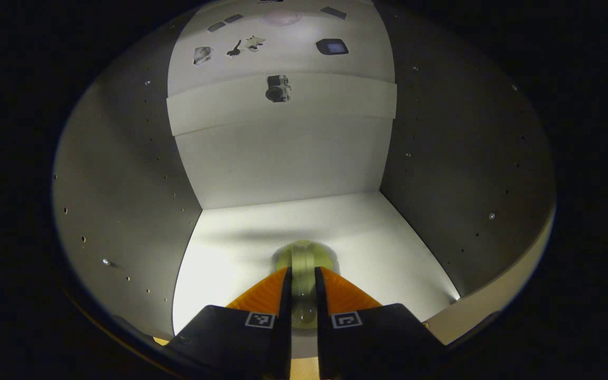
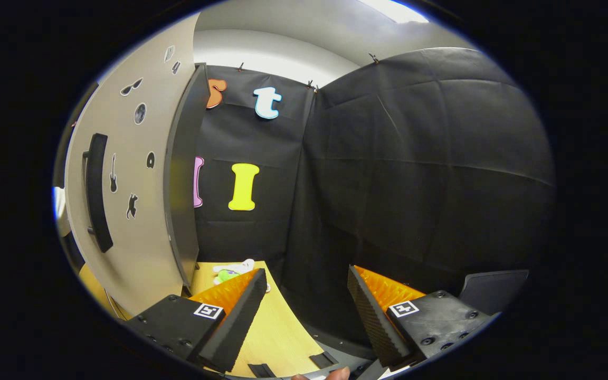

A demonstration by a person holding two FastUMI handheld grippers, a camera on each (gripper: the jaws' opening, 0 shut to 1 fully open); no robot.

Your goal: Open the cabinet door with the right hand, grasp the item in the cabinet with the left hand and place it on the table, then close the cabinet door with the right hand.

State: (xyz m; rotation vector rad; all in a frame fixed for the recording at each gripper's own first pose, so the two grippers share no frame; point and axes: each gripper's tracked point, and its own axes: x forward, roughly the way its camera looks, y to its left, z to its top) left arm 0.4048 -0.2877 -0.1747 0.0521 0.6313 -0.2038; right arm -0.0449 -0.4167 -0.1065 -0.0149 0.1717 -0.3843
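Note:
In the left gripper view I am inside the white cabinet (image 1: 283, 158). A pale green, translucent round item (image 1: 304, 254) rests on the cabinet floor (image 1: 378, 237). My left gripper (image 1: 303, 270) is shut on it, one finger pressed to each side, and the item bulges out past the tips. In the right gripper view the cabinet door (image 2: 135, 248) stands open at the left, carrying a long black handle (image 2: 95, 190) and small dark stickers. My right gripper (image 2: 306, 272) hangs open to the right of the door, well off the handle, with nothing between its fingers.
The cabinet's grey side walls (image 1: 124, 190) close in on both sides of the left gripper. A wooden table (image 2: 272, 327) lies below the right gripper, with a small white and green thing (image 2: 230, 272) by the door's foot. A grey object (image 2: 494, 290) sits at the right.

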